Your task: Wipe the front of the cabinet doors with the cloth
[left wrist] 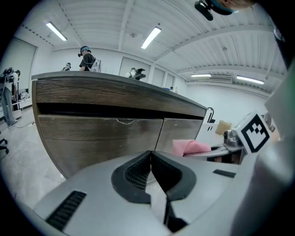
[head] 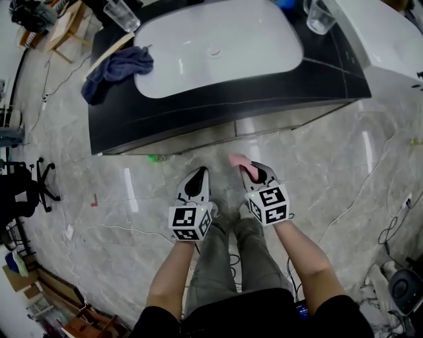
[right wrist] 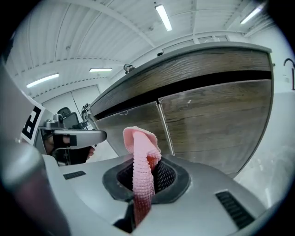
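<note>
The person stands facing a low vanity cabinet, a gripper in each hand, both held low and pointing at its front. The right tongs (right wrist: 144,179) are clamped on a pink cloth (right wrist: 138,150). The ribbed fabric runs up between the dark pads and folds over in a soft loop above the tips. Seen along these tongs, the cloth stands before the seam where the two wood-grain cabinet doors (right wrist: 216,124) meet. The cloth is close to the doors, but I cannot tell whether it touches them.

The left tongs (left wrist: 150,157) are pressed together, their pads meeting in a single line. They sit just beside the right tongs, on the person's left, and face the left-hand door. A dark recessed gap runs along the top of both doors, under the edge of the tabletop (head: 277,86).

From the head view the dark tabletop carries a white oval basin (head: 218,39). A crumpled blue towel (head: 117,69) lies at the basin's left edge. A clear glass tumbler (head: 122,14) stands behind the towel, and a second one is at the far right corner. The floor (head: 119,198) is grey marbled tile with cables trailing across it.
</note>
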`<state>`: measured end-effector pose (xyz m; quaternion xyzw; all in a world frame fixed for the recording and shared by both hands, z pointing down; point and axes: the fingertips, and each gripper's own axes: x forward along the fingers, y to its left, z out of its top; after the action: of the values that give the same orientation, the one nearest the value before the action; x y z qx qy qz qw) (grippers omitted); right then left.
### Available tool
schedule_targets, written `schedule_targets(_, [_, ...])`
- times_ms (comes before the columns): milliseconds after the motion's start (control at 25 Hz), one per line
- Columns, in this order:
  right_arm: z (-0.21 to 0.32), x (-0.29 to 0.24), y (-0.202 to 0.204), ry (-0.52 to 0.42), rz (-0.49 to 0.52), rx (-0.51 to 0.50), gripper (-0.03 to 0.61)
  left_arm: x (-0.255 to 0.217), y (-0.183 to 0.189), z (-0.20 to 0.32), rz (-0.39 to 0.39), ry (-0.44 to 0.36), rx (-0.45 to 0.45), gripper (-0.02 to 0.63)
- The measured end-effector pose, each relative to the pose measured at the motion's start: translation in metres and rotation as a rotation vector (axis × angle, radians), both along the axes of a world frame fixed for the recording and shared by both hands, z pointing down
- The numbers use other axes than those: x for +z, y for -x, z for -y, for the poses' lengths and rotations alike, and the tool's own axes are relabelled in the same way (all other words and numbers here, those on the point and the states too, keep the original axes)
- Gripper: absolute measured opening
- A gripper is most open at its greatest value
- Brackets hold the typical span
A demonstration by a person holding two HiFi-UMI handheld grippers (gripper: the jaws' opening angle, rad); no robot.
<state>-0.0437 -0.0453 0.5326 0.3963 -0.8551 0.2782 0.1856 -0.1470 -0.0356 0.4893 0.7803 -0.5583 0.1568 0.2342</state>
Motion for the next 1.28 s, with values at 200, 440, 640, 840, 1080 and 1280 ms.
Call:
schedule_targets(200, [-0.005, -0.004, 0.002, -0.008, -0.004, 0.024, 0.041, -0.004, -0.004, -0.006, -0.039, -0.008, 0.017, 0.009])
schedule_targets(440, [-0.013, -0.001, 0.019, 0.01, -0.006, 0.034, 0.041, 0.01, 0.008, -0.01, -0.046, 0.008, 0.031, 0.009])
schedule_targets(640, [0.003, -0.013, 0.03, -0.007, -0.01, 0.07, 0.041, 0.009, 0.019, -0.01, -0.035, 0.004, 0.081, 0.009])
schedule_targets(840, [0.019, -0.033, 0.041, -0.052, -0.022, 0.081, 0.041, -0.005, 0.034, -0.007, -0.067, -0.012, 0.068, 0.009])
schedule_targets(1080, [0.034, -0.045, 0.039, -0.092, -0.005, 0.094, 0.041, 0.0, 0.037, -0.006, -0.062, -0.001, 0.042, 0.009])
schedule_targets(1280, [0.05, -0.035, 0.027, -0.103, 0.028, 0.067, 0.041, 0.002, 0.024, 0.003, -0.034, -0.006, 0.009, 0.009])
